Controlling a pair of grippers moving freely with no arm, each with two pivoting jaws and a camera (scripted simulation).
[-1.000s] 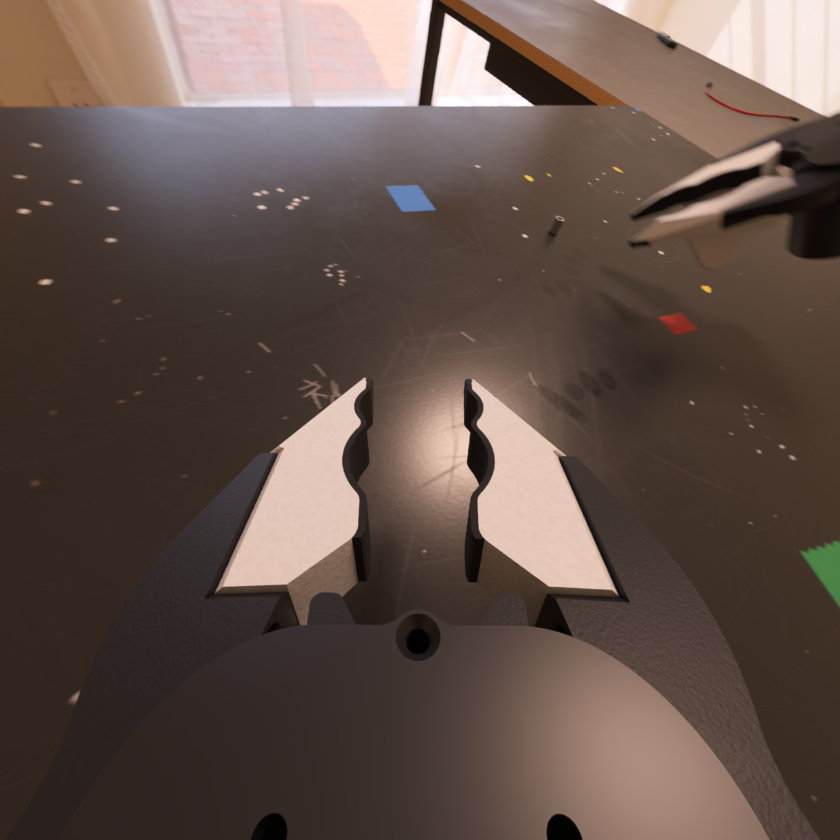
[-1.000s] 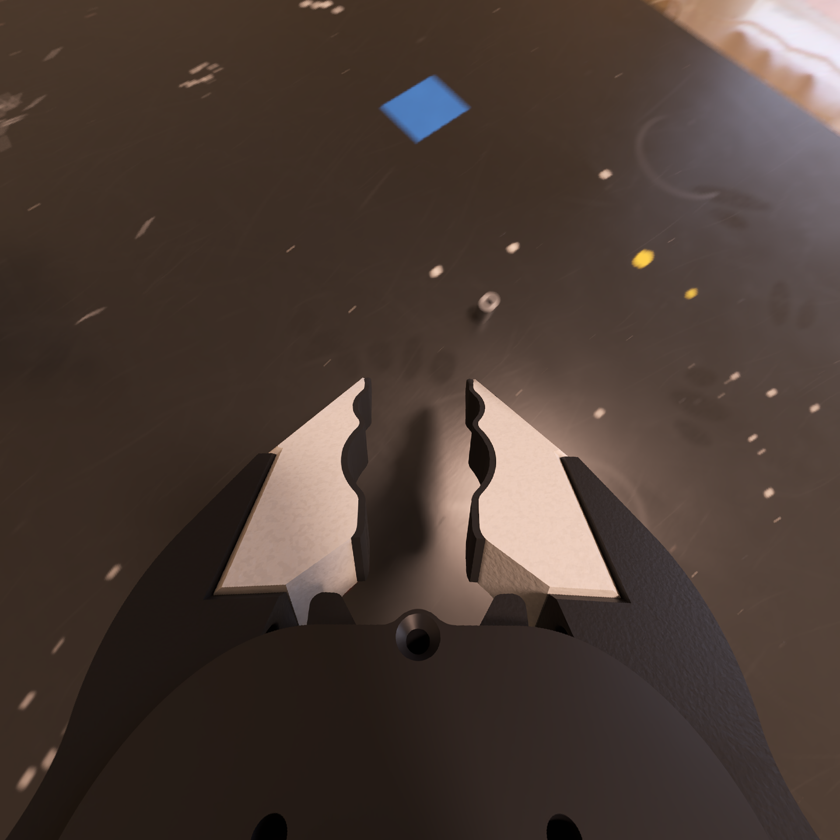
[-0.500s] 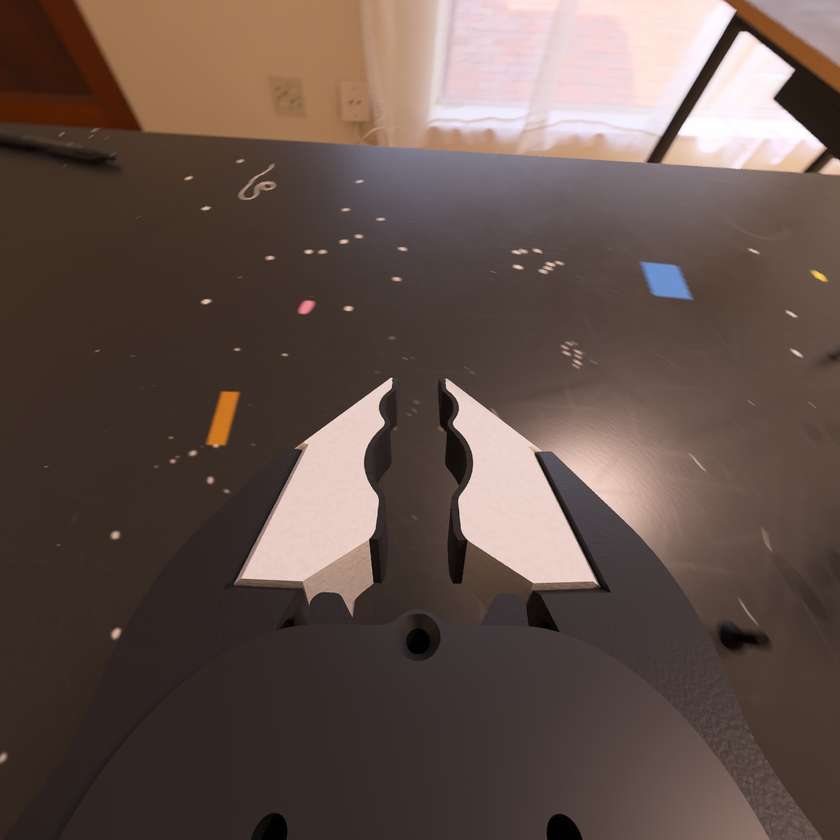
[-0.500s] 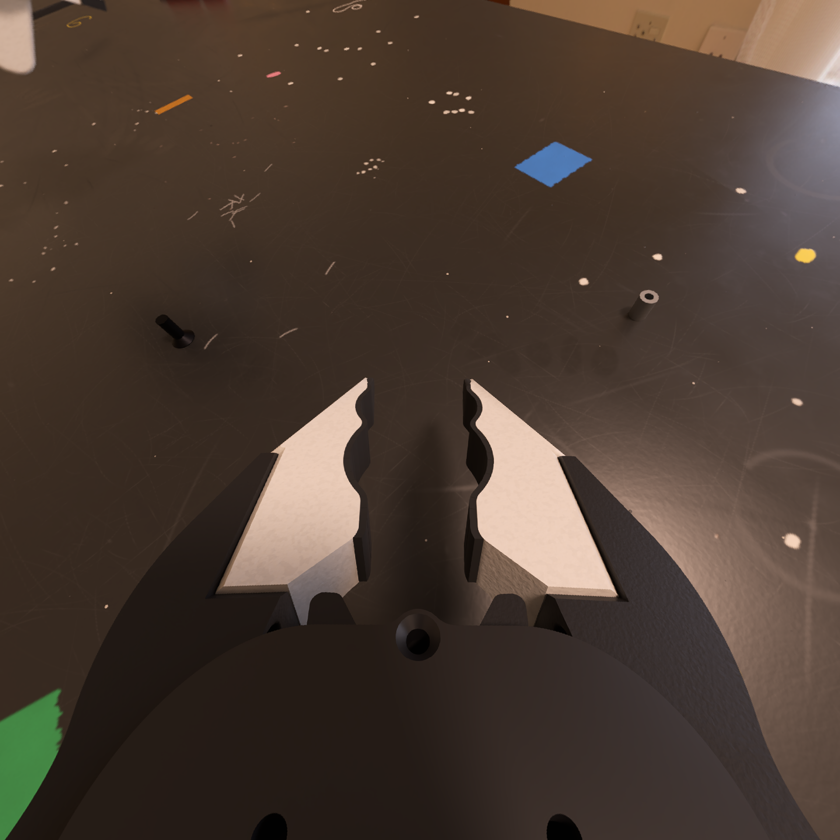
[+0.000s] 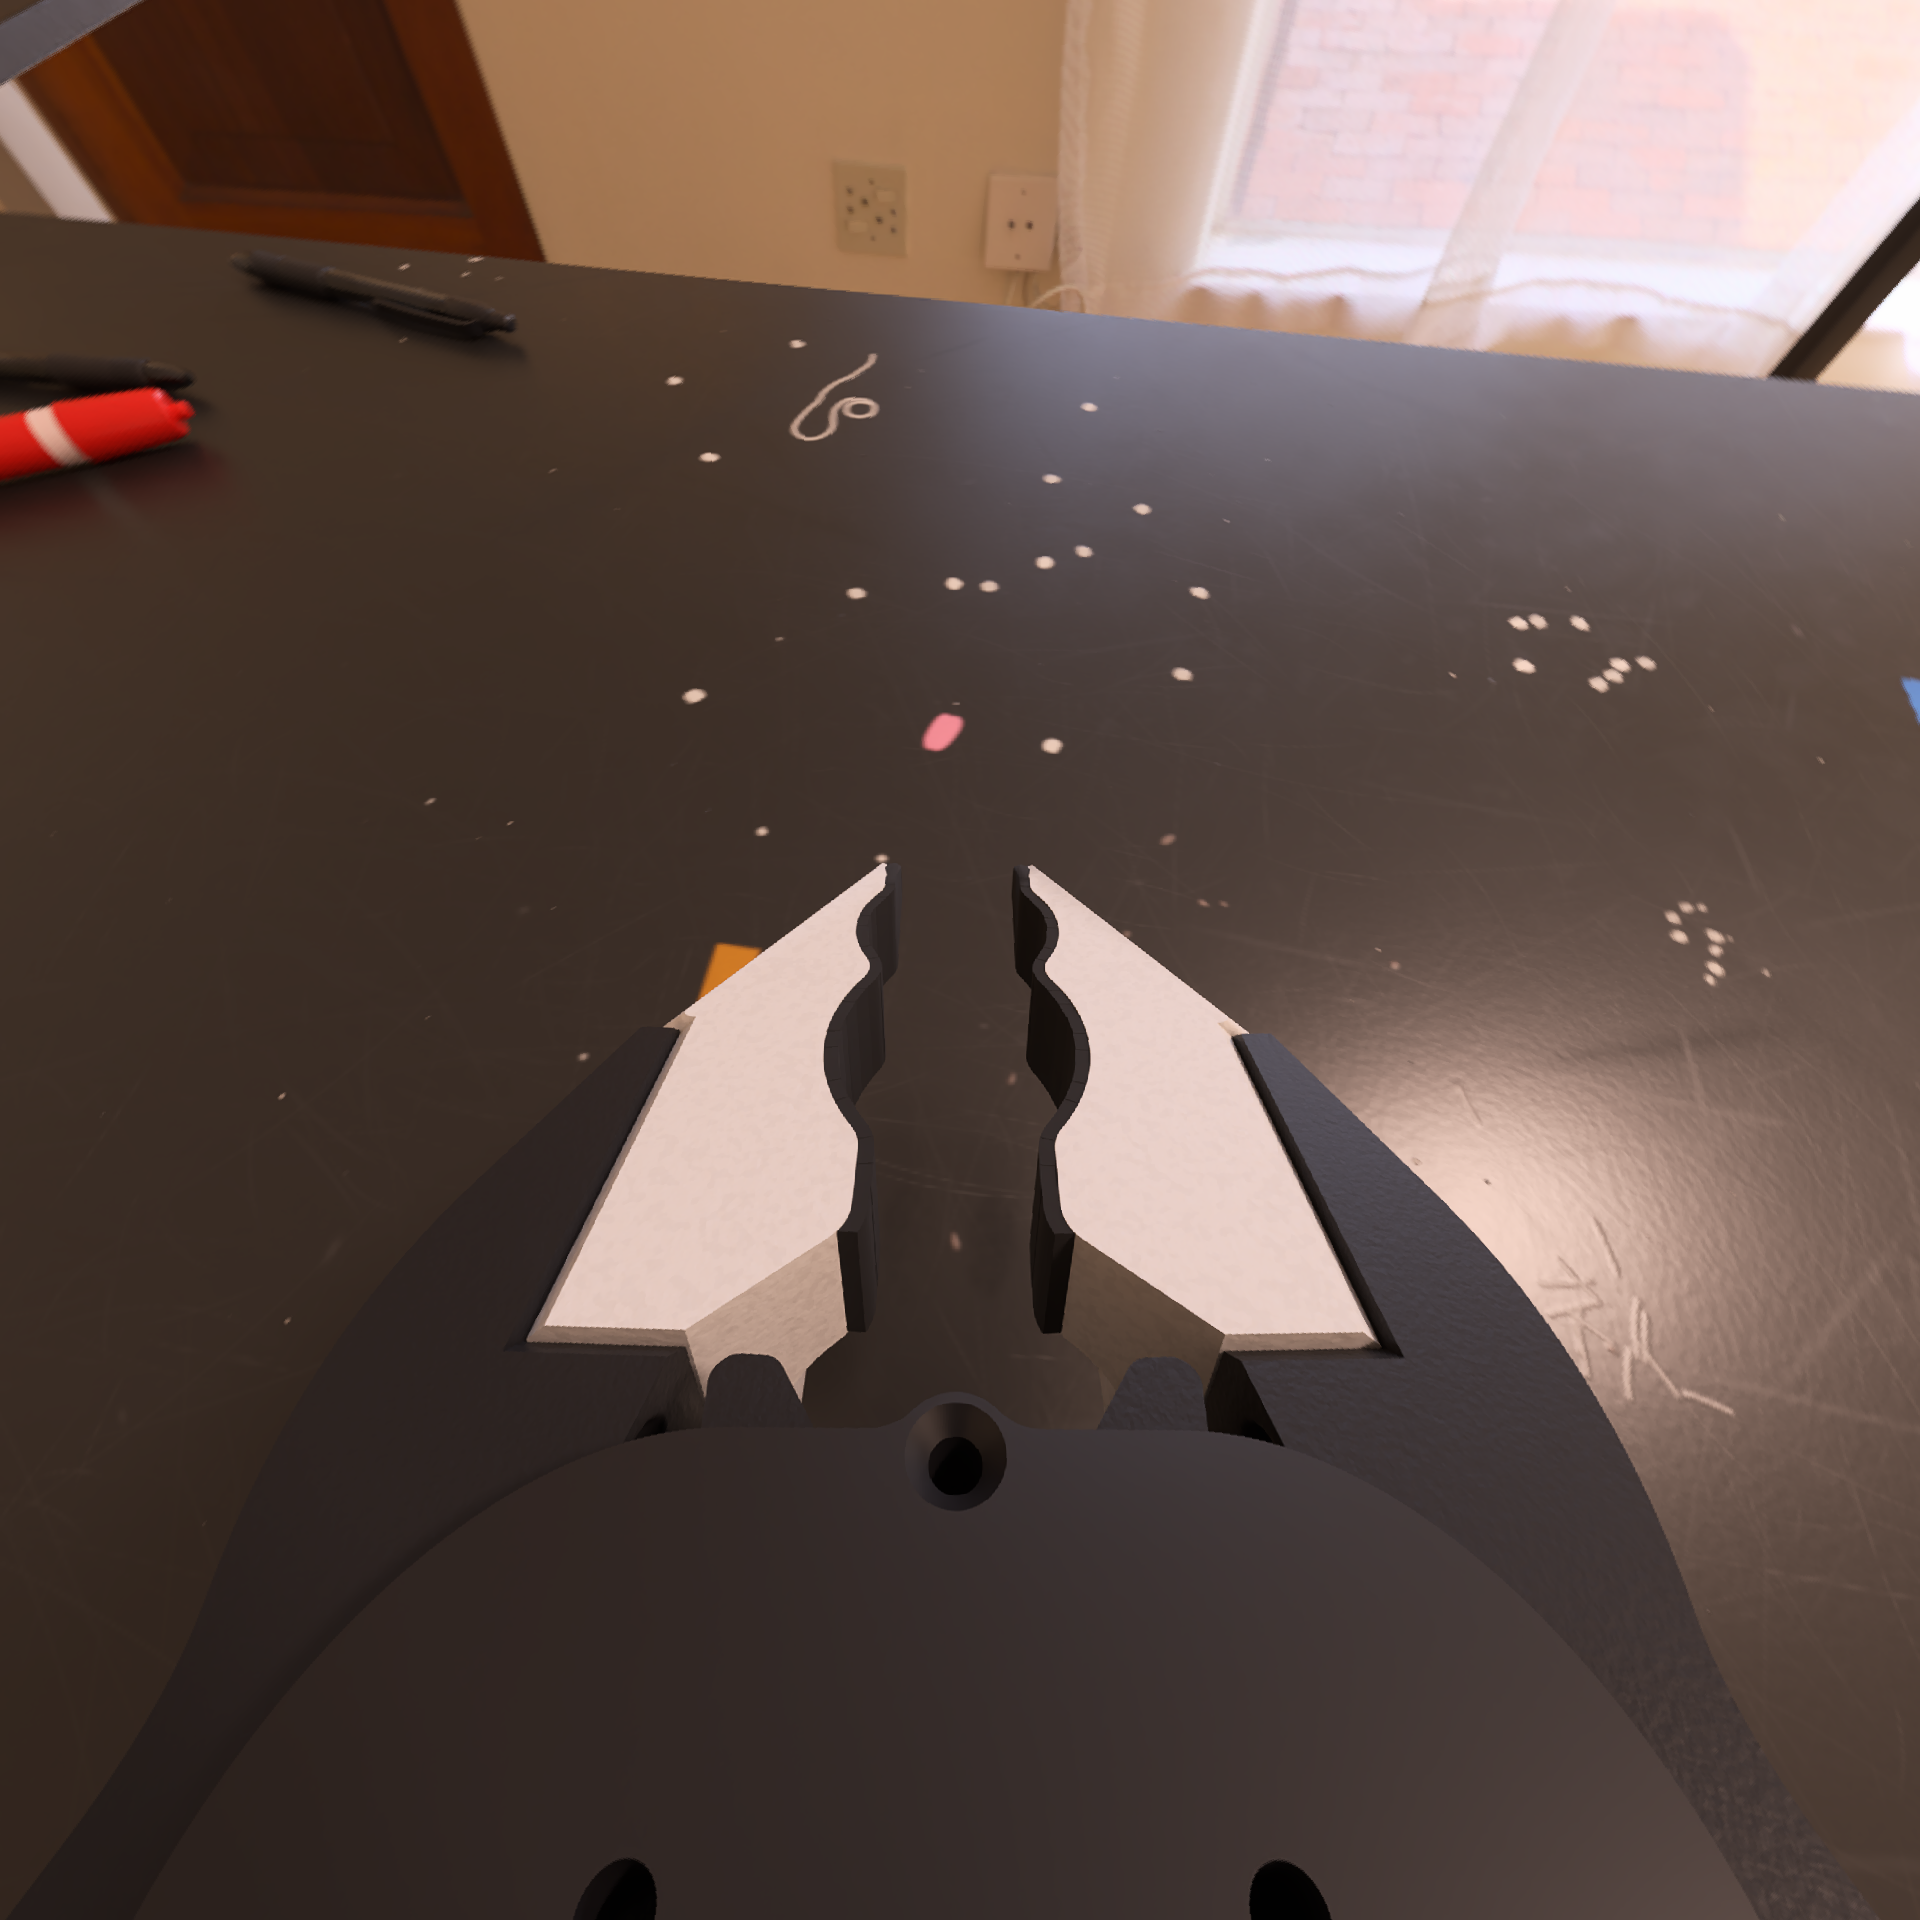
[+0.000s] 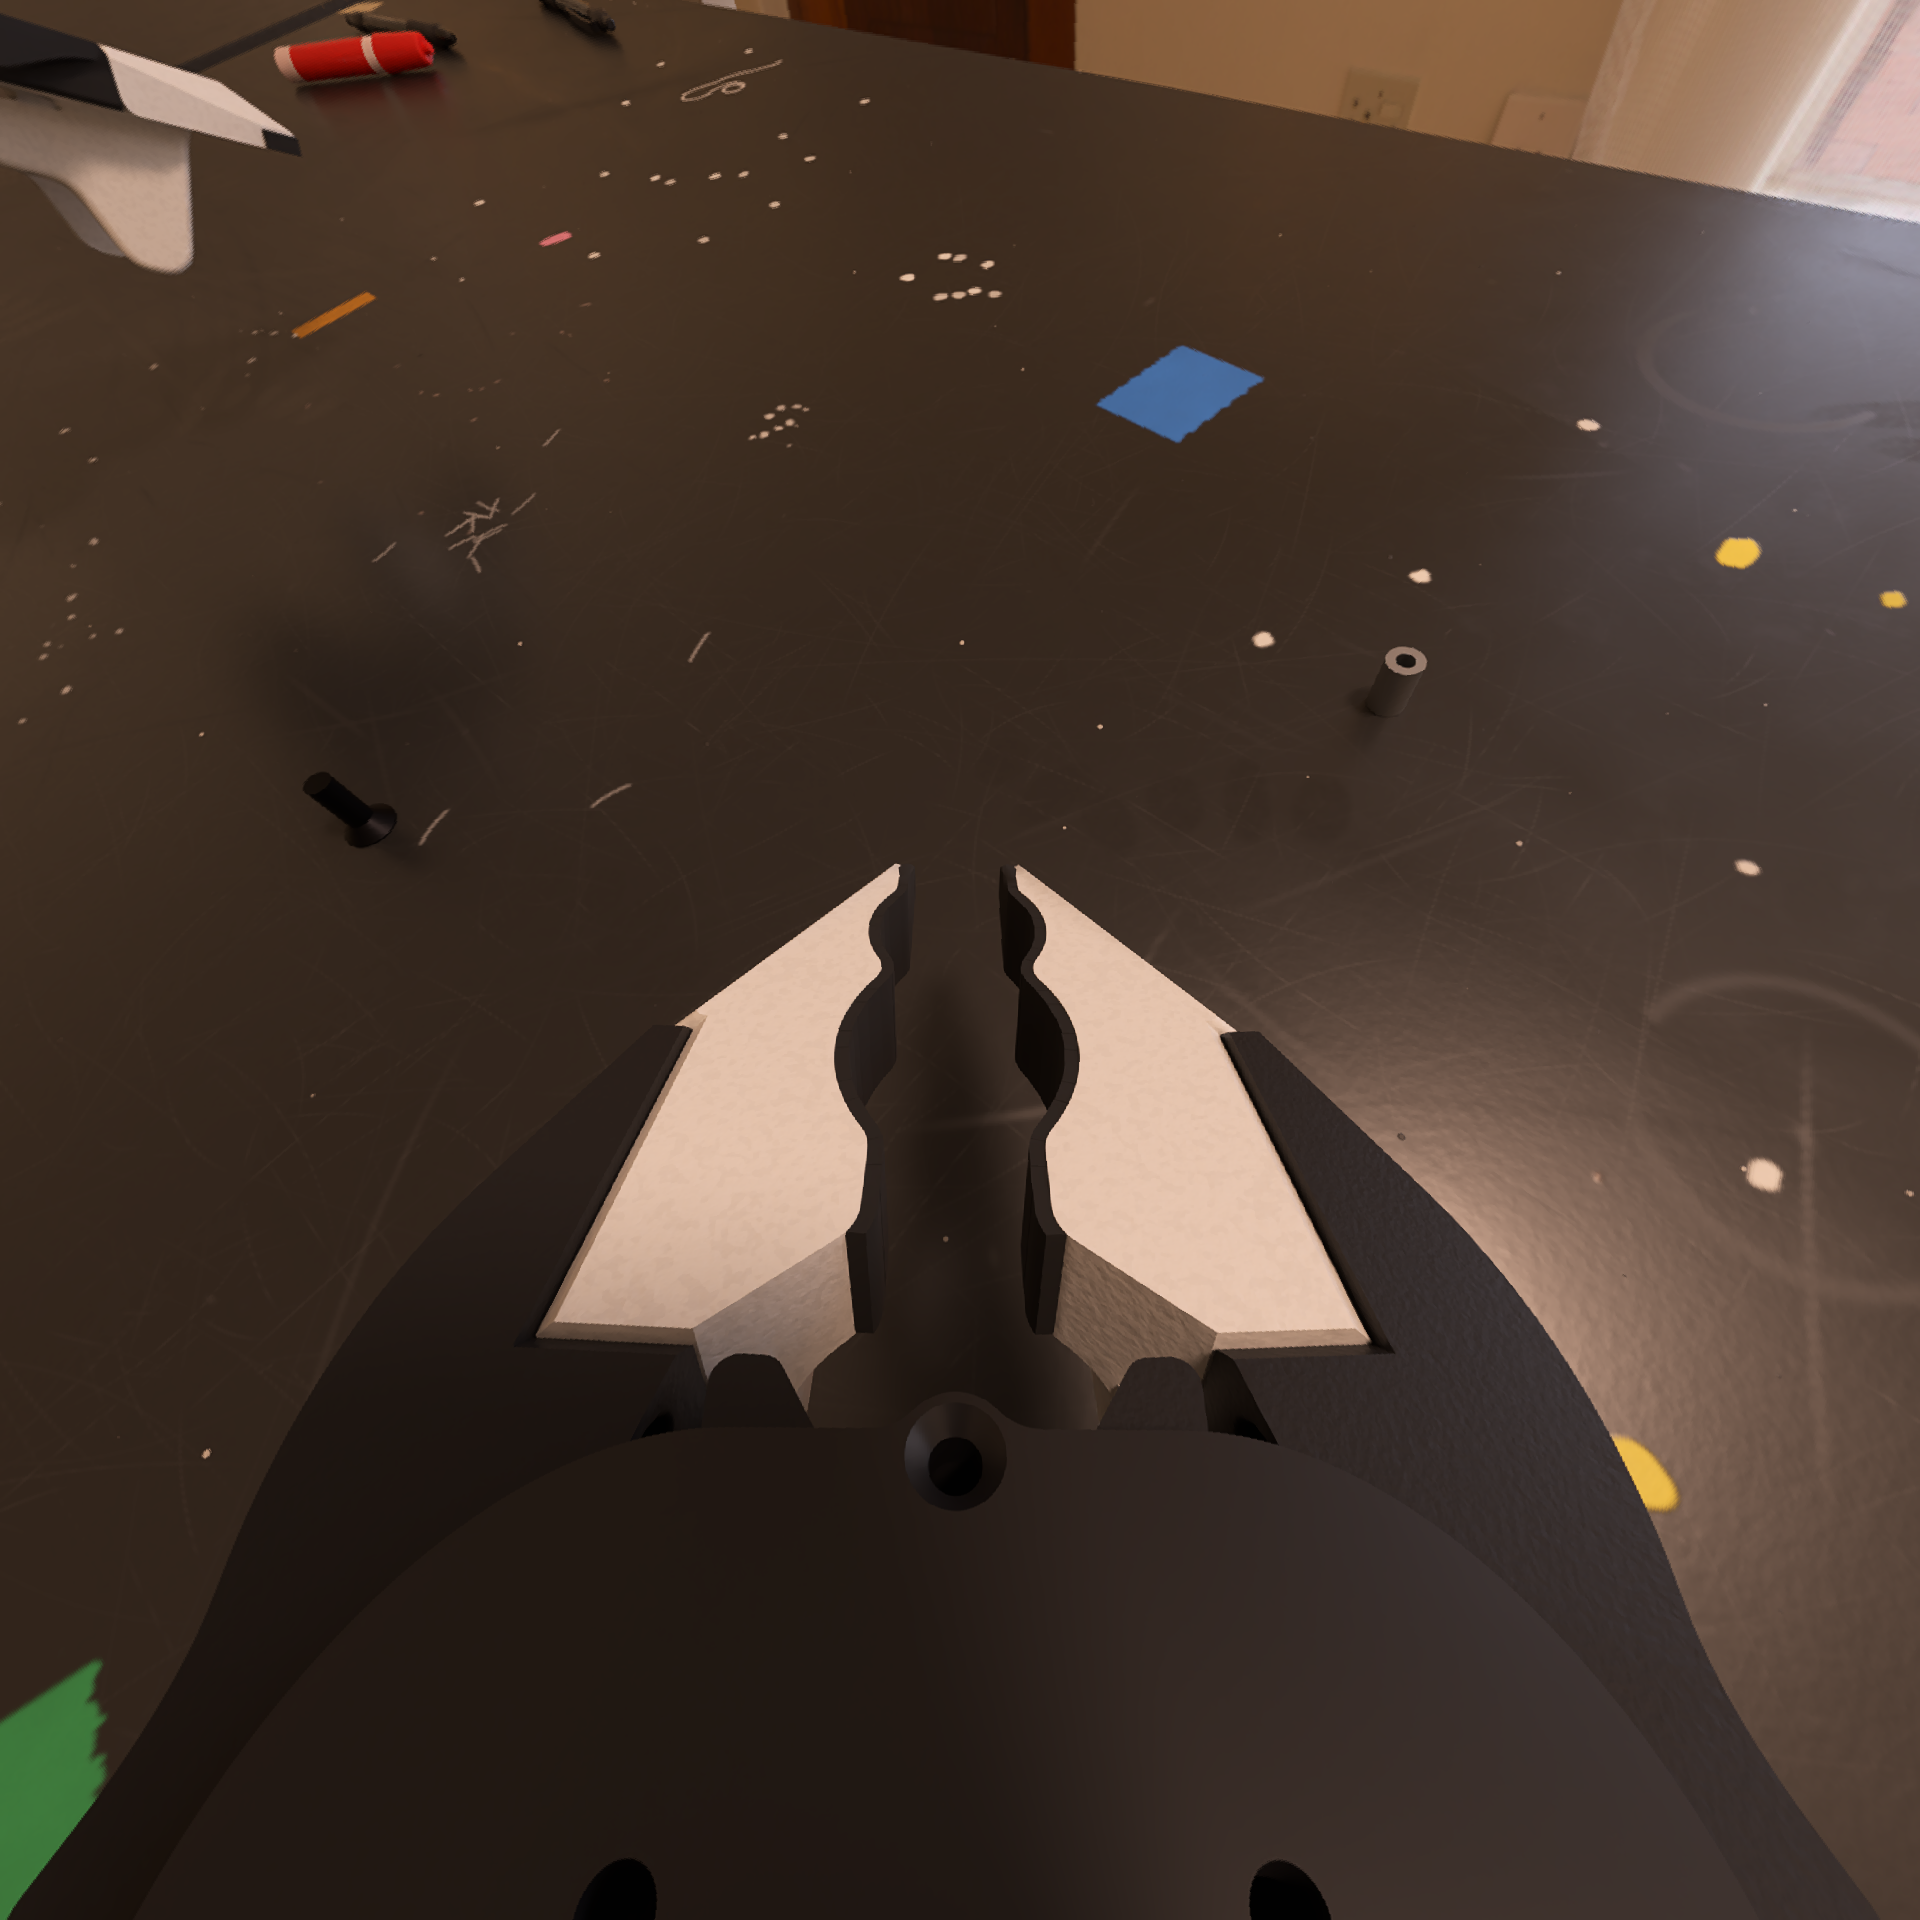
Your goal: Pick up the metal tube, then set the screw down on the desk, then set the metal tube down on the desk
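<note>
The metal tube (image 6: 1395, 681), a short grey cylinder, stands upright on the dark desk (image 6: 935, 623), ahead and to the right of my right gripper (image 6: 954, 873). The black screw (image 6: 350, 808) lies on the desk, ahead and to the left. My right gripper is open with a narrow gap and empty. My left gripper (image 5: 956, 873) is also open and empty, above bare desk (image 5: 1351, 831). It shows far off at the top left of the right wrist view (image 6: 135, 135). Neither tube nor screw shows in the left wrist view.
A red marker (image 5: 83, 431) and a black pen (image 5: 374, 296) lie at the desk's far left. A blue patch (image 6: 1181, 392), a green patch (image 6: 47, 1756), an orange mark (image 6: 332, 314) and yellow spots (image 6: 1737, 552) are flat on the desk. A wall and window lie beyond the far edge.
Both views swung left. The tube and right gripper left the left wrist view. The right gripper backed off from the tube, and the screw came into its view. Both gaps narrowed.
</note>
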